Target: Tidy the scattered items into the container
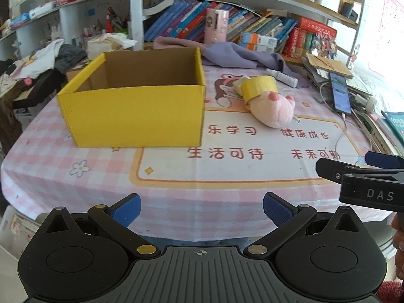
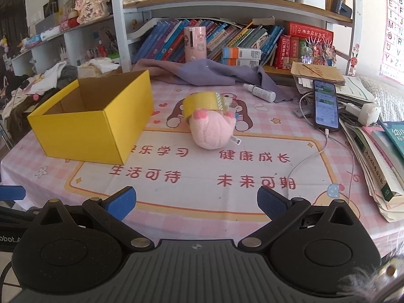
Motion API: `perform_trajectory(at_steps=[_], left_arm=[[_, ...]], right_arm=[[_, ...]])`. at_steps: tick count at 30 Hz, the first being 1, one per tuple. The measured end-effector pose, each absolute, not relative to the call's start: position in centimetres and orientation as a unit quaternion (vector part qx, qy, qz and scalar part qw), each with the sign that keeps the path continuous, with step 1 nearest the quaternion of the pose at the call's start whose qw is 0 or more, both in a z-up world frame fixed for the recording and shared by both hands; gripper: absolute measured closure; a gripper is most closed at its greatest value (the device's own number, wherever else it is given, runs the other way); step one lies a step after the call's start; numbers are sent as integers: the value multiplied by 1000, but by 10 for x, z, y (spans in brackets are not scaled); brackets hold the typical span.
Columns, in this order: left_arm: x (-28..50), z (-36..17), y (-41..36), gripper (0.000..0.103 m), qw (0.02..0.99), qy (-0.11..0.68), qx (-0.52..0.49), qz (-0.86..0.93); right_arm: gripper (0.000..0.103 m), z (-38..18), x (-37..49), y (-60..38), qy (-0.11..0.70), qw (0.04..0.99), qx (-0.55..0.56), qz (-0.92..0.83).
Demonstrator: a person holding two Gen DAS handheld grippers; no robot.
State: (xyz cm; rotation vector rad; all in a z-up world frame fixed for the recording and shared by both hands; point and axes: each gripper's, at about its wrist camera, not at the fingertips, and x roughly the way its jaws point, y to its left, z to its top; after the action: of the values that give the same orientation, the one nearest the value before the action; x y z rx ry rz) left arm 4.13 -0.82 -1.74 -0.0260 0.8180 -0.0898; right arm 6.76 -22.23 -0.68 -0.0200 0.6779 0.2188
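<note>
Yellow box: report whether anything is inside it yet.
Apparently empty. The yellow box is open-topped; only bare cardboard walls show inside, though its floor is hidden in both views.

Both cameras sit low at the near edge of the table (image 1: 227, 192) and look forward across it toward the bookshelf (image 2: 227, 2). The left wrist view stands further left and faces the yellow box (image 1: 131, 116) almost straight on, quite near. The right wrist view stands further right; there the yellow box (image 2: 91, 128) lies to the left and the phone (image 2: 325, 106) is closer. Both views share the box, the pink plush toy (image 1: 272, 108), the tape roll (image 2: 199, 104) and the printed tablecloth. The right gripper (image 1: 358, 174) enters the left view from the right edge.
</note>
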Motion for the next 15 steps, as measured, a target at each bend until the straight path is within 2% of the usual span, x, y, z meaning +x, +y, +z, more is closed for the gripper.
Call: perform_trajectory(at_steps=[15], left_arm=[[97, -25, -65, 0, 915, 390, 0, -98]], right_arm=[[0, -9, 131, -264, 337, 937, -16, 90]])
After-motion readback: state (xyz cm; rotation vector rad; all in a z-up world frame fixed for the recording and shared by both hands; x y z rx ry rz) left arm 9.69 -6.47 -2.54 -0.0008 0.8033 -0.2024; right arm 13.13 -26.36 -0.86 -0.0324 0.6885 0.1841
